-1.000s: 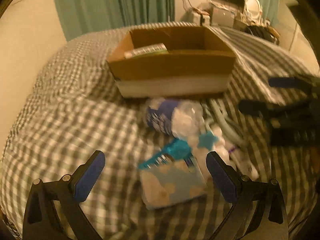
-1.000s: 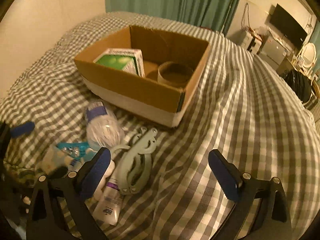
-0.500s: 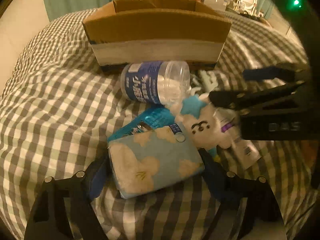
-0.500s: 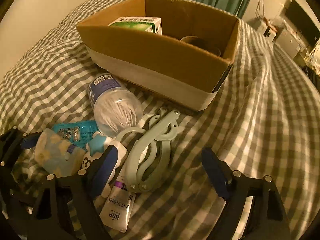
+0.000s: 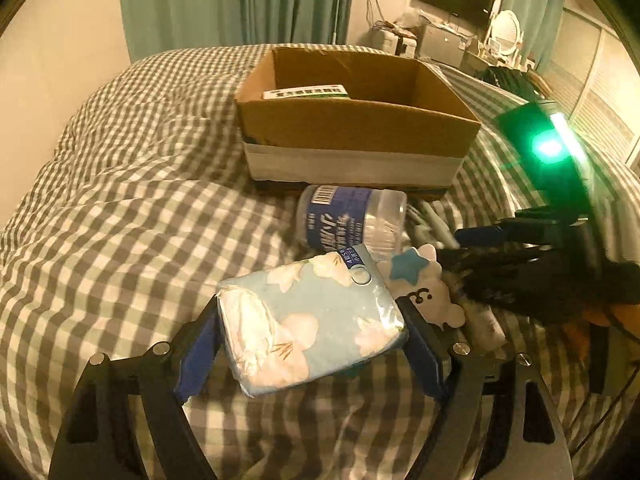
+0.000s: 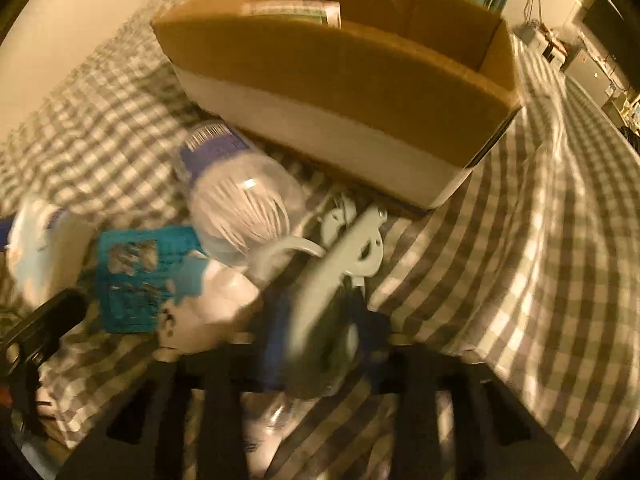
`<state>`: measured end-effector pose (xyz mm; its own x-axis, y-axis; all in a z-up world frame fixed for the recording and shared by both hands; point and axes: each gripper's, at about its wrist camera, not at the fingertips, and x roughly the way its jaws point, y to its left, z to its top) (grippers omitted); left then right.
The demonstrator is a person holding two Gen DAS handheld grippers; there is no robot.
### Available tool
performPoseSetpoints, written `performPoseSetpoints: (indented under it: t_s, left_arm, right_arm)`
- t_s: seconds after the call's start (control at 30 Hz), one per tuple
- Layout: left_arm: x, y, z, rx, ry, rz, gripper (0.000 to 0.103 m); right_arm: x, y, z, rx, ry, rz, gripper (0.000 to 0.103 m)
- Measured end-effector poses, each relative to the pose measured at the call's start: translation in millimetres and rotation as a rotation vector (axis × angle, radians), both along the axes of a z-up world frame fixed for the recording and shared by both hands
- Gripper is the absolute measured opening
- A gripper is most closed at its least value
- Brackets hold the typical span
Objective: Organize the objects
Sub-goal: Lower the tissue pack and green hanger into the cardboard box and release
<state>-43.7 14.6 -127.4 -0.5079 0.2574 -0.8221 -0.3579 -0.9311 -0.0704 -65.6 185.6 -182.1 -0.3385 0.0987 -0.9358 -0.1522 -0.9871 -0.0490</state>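
My left gripper (image 5: 310, 344) is shut on a light blue tissue pack (image 5: 312, 320) with white flowers, its blue pads pressing both ends. Behind it lie a clear bottle (image 5: 352, 220) with a blue label and a white plush toy (image 5: 432, 296) with a blue star. The open cardboard box (image 5: 360, 128) stands further back with a green-and-white carton (image 5: 306, 93) inside. In the blurred right wrist view, my right gripper (image 6: 320, 332) is shut on a pale green hanger (image 6: 344, 256) lying in front of the box (image 6: 340, 80). The right gripper (image 5: 468, 246) shows at the right of the left wrist view.
Everything rests on a grey checked bedspread (image 5: 120, 220). A teal packet (image 6: 132, 280) lies between the bottle (image 6: 240, 200) and the plush toy (image 6: 216, 300). A white tube (image 5: 486, 324) lies by the plush. Green curtains and a desk with clutter stand beyond the bed.
My left gripper closed on the tissue pack and raised it a little. My right gripper dropped toward the hanger and its fingers closed in around it.
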Motion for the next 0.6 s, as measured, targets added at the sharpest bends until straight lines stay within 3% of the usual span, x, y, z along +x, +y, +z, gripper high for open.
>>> performPoseSetpoints:
  t_s: [0.13,0.33,0.6]
  left_arm:
    - [-4,-8,4,0.008,0.007,0.022,0.084]
    - [-8,-11,12,0.013,0.021,0.034,0.084]
    - [-25,-5,53,0.030,0.112,0.015,0.084]
  right_arm:
    - [8,1,19,0.027,0.063,-0.009,0.011]
    - [10,8,35,0.017,0.099,-0.031,0.010]
    - [13,11,97,0.006,0.234,-0.012,0.009]
